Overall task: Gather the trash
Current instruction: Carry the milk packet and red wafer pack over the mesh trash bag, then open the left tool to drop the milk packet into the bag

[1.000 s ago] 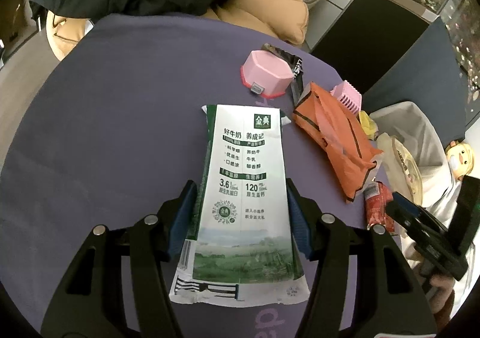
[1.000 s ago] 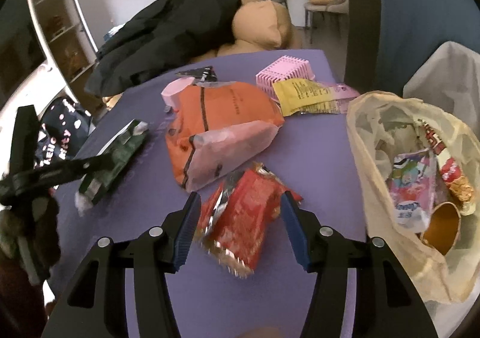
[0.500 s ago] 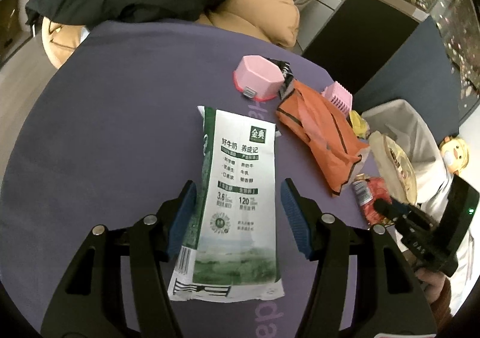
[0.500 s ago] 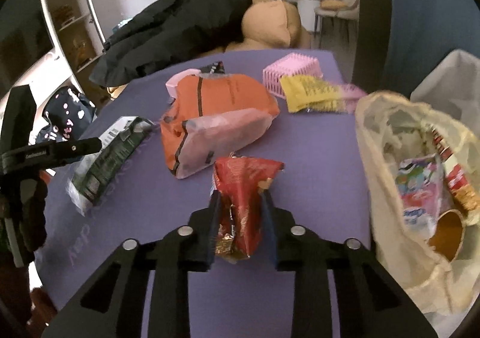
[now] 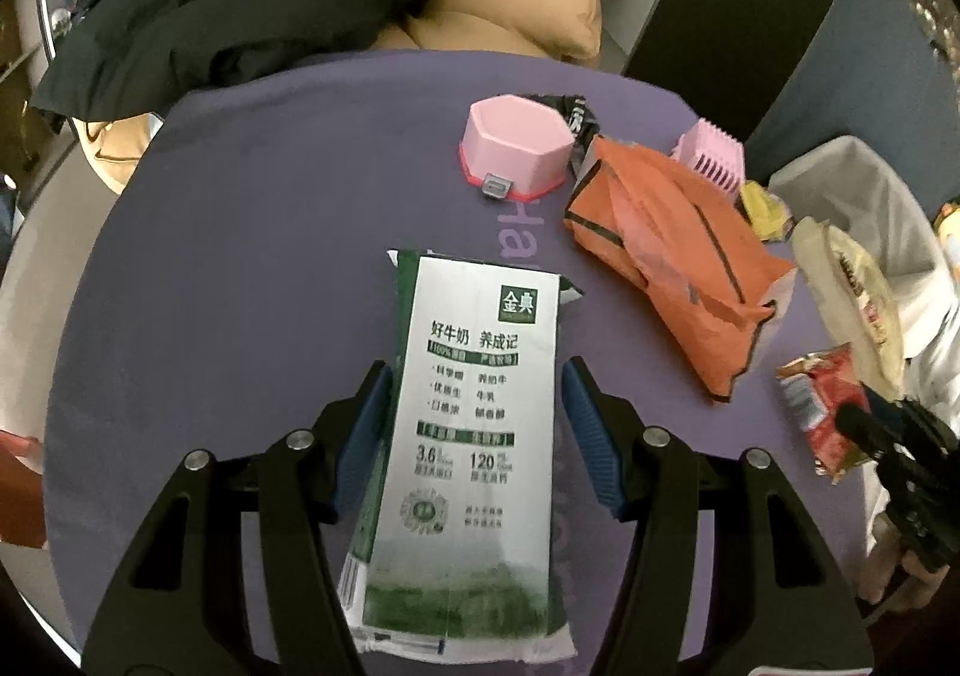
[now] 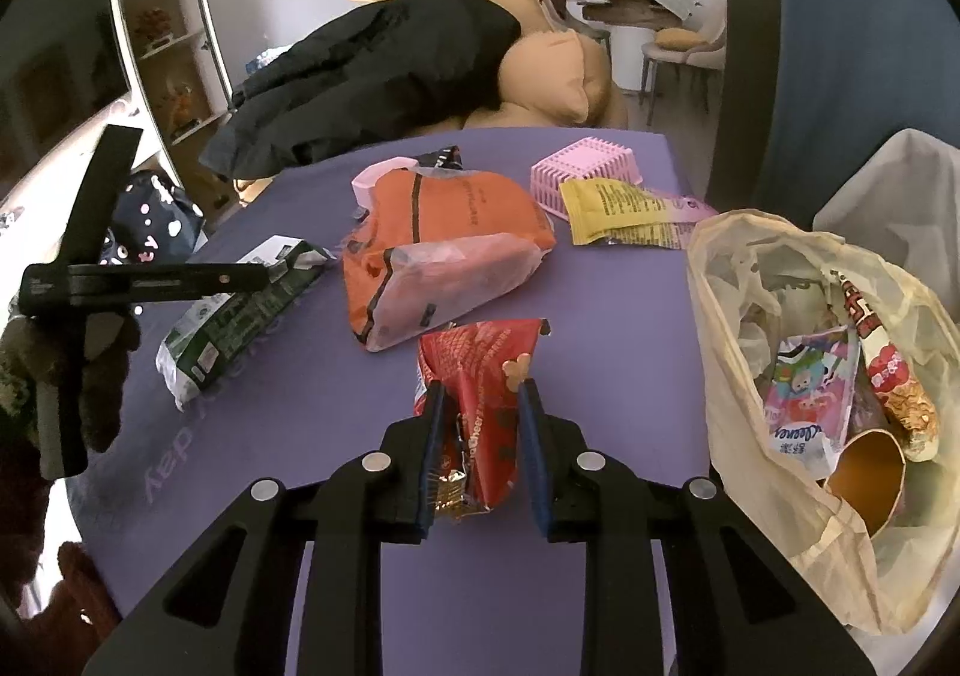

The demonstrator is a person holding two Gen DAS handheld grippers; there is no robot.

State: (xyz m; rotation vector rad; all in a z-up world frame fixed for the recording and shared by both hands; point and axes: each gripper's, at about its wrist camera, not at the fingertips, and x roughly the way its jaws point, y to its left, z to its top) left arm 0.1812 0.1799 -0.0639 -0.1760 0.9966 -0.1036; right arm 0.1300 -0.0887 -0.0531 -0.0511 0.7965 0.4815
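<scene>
While the right tool (image 6: 480, 424) pinches the red wrapper (image 6: 480, 376), the milk carton (image 5: 474, 436) lies between the open left tool (image 5: 477, 430).

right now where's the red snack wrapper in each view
Left wrist: red snack wrapper at the far right edge, just below the trash bag, with the right gripper's tips on it.
Right wrist: red snack wrapper at lower centre, pinched in the right gripper jaws.
Shared landmark: orange bag, just beyond the wrapper.
</scene>
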